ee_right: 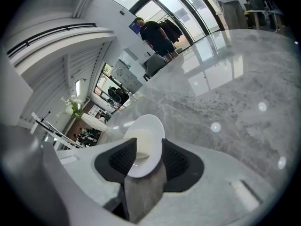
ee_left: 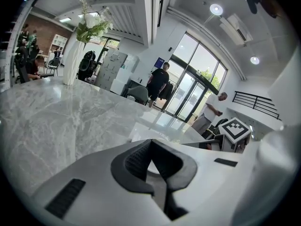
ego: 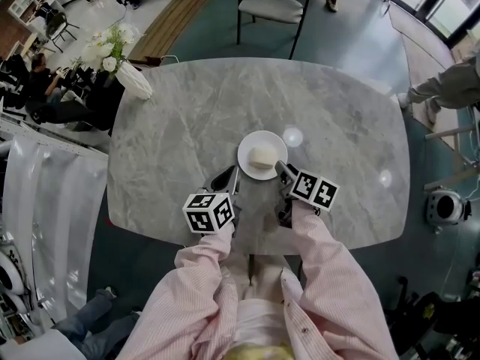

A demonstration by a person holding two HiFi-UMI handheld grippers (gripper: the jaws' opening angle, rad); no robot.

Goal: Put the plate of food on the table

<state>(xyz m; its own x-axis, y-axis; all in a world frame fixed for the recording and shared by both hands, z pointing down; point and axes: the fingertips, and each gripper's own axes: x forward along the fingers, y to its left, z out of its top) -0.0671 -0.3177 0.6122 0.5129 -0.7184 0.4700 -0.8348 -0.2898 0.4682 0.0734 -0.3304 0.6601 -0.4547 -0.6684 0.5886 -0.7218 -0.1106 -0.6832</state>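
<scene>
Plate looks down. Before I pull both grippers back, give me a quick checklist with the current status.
1. Plate flat on the marble table: ok.
2. Food on the plate: ok, a pale piece at its centre.
3. Right gripper jaws open: ok.
4. Right gripper clear of the plate: not ok, the rim lies between its jaws.
5. Left gripper free of the plate: cannot tell; jaws together, tips beside its rim.

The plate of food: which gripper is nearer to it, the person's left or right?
Right. The right gripper straddles the near rim of the plate with its fingers open. The left gripper, fingers together, sits at the plate's left edge; contact is unclear.
</scene>
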